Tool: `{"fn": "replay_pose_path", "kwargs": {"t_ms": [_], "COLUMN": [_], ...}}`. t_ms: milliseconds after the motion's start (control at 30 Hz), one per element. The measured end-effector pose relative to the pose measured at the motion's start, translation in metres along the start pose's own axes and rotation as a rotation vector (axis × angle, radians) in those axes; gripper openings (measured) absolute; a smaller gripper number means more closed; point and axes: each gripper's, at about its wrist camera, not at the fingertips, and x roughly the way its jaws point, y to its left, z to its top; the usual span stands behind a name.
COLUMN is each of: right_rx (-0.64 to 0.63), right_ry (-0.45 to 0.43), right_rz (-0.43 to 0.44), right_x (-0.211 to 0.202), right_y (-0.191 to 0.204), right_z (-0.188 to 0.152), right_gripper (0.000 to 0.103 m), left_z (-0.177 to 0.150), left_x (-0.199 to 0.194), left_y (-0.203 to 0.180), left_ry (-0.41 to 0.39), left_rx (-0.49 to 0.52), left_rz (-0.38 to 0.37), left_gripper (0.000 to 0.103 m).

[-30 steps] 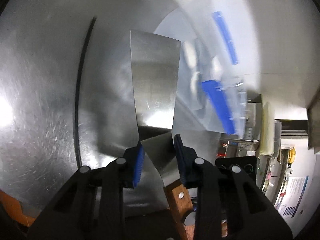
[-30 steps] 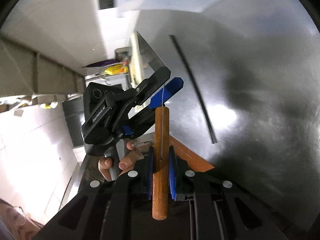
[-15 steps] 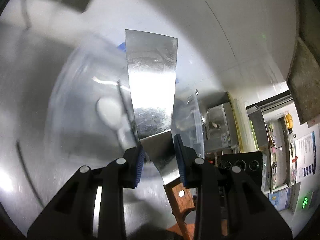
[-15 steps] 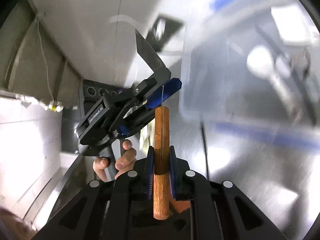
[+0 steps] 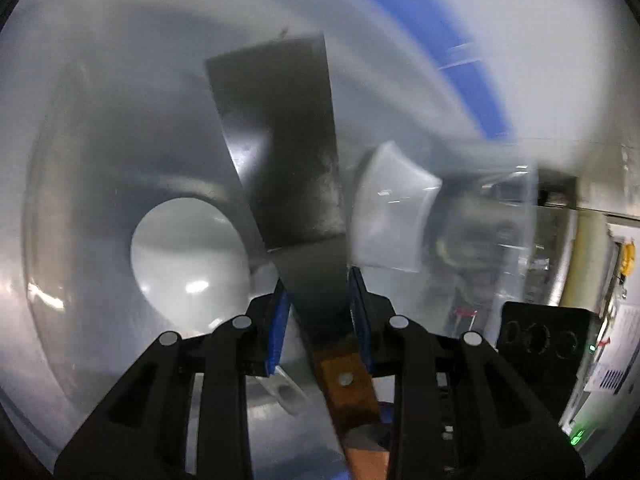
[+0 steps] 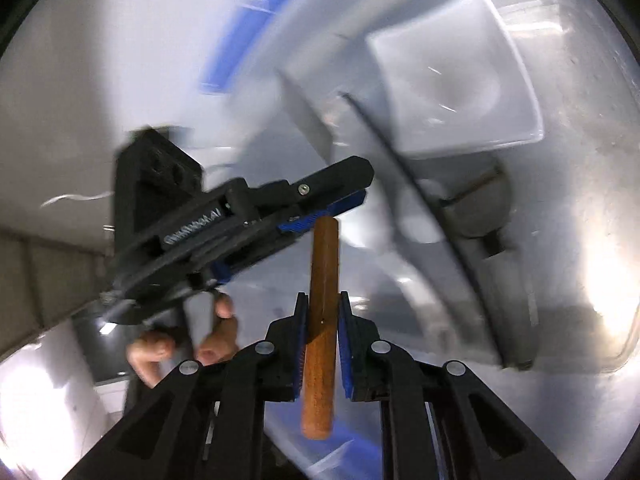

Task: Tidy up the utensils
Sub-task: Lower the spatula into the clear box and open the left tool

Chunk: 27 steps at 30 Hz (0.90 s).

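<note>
A metal scraper with a wide flat blade [image 5: 280, 152] and a brown wooden handle [image 6: 322, 304] is held by both grippers. My left gripper [image 5: 318, 296] is shut on the blade's narrow neck. My right gripper [image 6: 323, 312] is shut on the wooden handle, which stands upright between its blue pads. The left gripper also shows in the right wrist view [image 6: 256, 220], with the person's hand below it. The blade points into a clear plastic bin with a blue rim [image 5: 436, 56]. Inside lie a round white scoop [image 5: 188, 256] and a square white dish [image 6: 452, 80].
A dark-handled utensil [image 6: 472, 240] lies in the bin on the steel counter [image 6: 600, 184]. Kitchen equipment and a black box [image 5: 544, 344] stand at the right of the left wrist view. Both views are blurred by motion.
Both grippers have carried the scraper from above the bare steel counter to over the bin. The bin's contents now fill both views, and the blade has turned dark.
</note>
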Motion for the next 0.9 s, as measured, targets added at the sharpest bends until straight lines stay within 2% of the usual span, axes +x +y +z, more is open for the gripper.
{"fn": "replay_pose_path", "kwargs": {"t_ms": [200, 233, 267, 333, 367, 400, 433, 533, 600, 667, 733, 800, 900], "right_rx": [-0.021, -0.033, -0.035, -0.056, -0.075, -0.101, -0.131, -0.313, -0.416, -0.541, -0.634, -0.72, -0.776], "right_ry": [0.062, 0.07, 0.073, 0.067, 0.05, 0.035, 0.021, -0.101, -0.186, -0.253, -0.265, -0.233, -0.136], "right_rz": [-0.187, -0.242, -0.271, -0.372, -0.404, -0.417, -0.425, -0.502, -0.544, -0.526, -0.453, -0.391, -0.392], "right_x": [0.023, 0.027, 0.029, 0.029, 0.027, 0.023, 0.016, -0.019, -0.036, -0.049, -0.048, -0.032, 0.016], "right_y": [-0.009, -0.01, -0.013, -0.014, -0.011, -0.006, 0.001, 0.039, 0.068, 0.101, 0.124, 0.133, 0.13], "right_z": [0.02, 0.022, 0.024, 0.024, 0.022, 0.019, 0.018, -0.016, -0.043, -0.081, -0.121, -0.16, -0.196], "right_gripper": [0.018, 0.019, 0.021, 0.025, 0.033, 0.038, 0.038, 0.038, 0.038, 0.038, 0.042, 0.044, 0.044], "left_z": [0.01, 0.01, 0.01, 0.008, 0.007, 0.004, -0.002, -0.024, -0.053, -0.091, -0.131, -0.17, -0.219], "left_x": [0.024, 0.024, 0.023, 0.015, 0.009, 0.001, -0.013, -0.058, -0.103, -0.15, -0.181, -0.213, -0.228], "left_y": [0.01, 0.01, 0.006, 0.001, -0.002, -0.004, -0.008, -0.02, -0.027, -0.031, -0.031, -0.011, 0.026], "left_ry": [0.06, 0.059, 0.055, 0.032, 0.015, -0.007, -0.04, -0.141, -0.235, -0.334, -0.425, -0.512, -0.604], "left_rx": [-0.015, -0.008, 0.004, 0.032, 0.042, 0.056, 0.08, 0.153, 0.226, 0.302, 0.346, 0.357, 0.291], "left_rz": [0.088, 0.096, 0.11, 0.115, 0.116, 0.119, 0.123, 0.087, 0.056, 0.009, -0.028, -0.035, 0.045], "left_gripper": [0.028, 0.028, 0.029, 0.04, 0.043, 0.044, 0.044, 0.044, 0.044, 0.052, 0.066, 0.067, 0.069]}}
